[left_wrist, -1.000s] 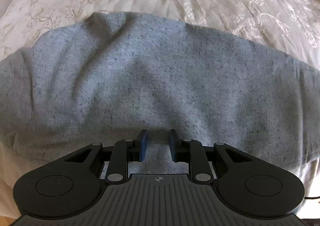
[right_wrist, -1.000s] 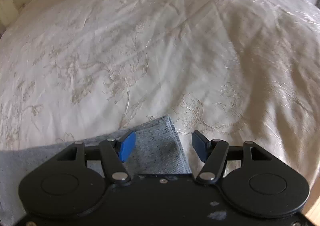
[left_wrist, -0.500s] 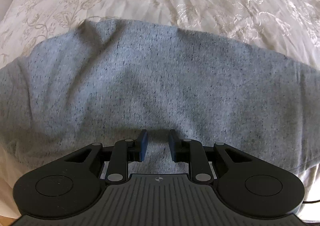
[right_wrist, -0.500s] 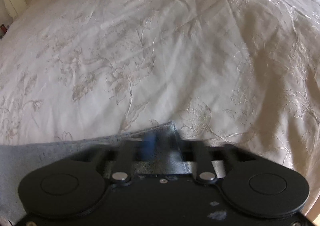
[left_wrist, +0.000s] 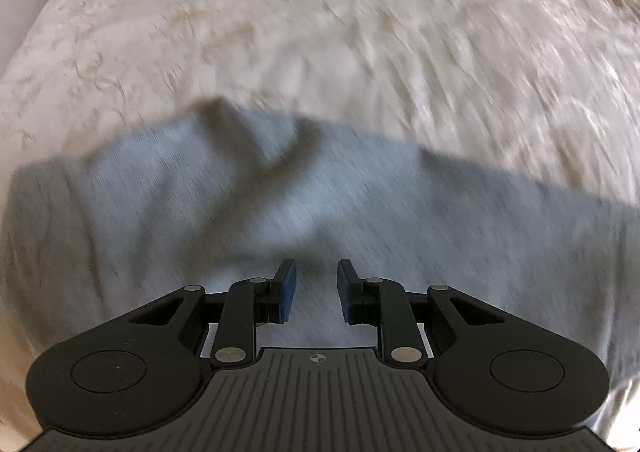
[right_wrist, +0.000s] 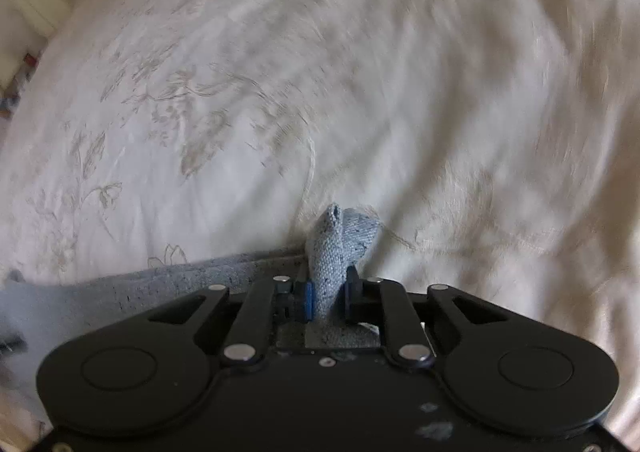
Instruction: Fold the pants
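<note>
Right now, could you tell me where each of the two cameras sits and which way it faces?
Left wrist: rides on the left gripper, looking steeply down at the grey pants on the bedspread; its blue pads show, with cloth between them.
Right wrist: rides on the right gripper, looking down at the bedspread; its jaws are closing on a bunched pants corner.
Shared: the same pants and floral bedspread.

We count one pair of grey pants, one cream bedspread, and two grippers: left, right.
</note>
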`<move>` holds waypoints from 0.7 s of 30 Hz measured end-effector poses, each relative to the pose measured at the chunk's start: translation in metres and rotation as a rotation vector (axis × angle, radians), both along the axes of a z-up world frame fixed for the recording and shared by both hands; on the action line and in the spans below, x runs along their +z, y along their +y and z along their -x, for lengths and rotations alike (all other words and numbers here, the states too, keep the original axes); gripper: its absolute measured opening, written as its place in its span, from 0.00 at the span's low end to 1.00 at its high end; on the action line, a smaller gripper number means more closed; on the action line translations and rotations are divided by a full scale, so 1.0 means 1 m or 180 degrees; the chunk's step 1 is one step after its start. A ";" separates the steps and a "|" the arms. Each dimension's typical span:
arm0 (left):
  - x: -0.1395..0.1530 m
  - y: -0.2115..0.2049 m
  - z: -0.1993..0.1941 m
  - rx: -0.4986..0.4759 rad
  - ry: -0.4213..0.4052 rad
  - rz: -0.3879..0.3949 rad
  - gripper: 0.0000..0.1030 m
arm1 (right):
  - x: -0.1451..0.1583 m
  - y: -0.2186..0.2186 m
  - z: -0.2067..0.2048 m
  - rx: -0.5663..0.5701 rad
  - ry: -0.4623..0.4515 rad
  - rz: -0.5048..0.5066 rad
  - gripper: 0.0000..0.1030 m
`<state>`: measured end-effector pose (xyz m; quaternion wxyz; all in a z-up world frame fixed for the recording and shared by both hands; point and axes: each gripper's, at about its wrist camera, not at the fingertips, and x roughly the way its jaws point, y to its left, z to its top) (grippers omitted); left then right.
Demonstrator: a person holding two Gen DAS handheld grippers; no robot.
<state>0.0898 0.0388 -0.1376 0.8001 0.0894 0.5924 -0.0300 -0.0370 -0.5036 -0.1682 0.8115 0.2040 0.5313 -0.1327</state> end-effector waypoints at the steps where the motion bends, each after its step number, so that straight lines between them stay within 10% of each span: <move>1: 0.003 0.003 -0.005 0.0009 -0.0049 -0.0008 0.21 | 0.012 0.010 -0.003 0.0163 0.0023 0.0307 0.11; 21: -0.028 0.029 -0.110 0.0190 -0.0166 -0.0050 0.21 | -0.024 0.000 -0.014 -0.0449 0.0436 0.0207 0.18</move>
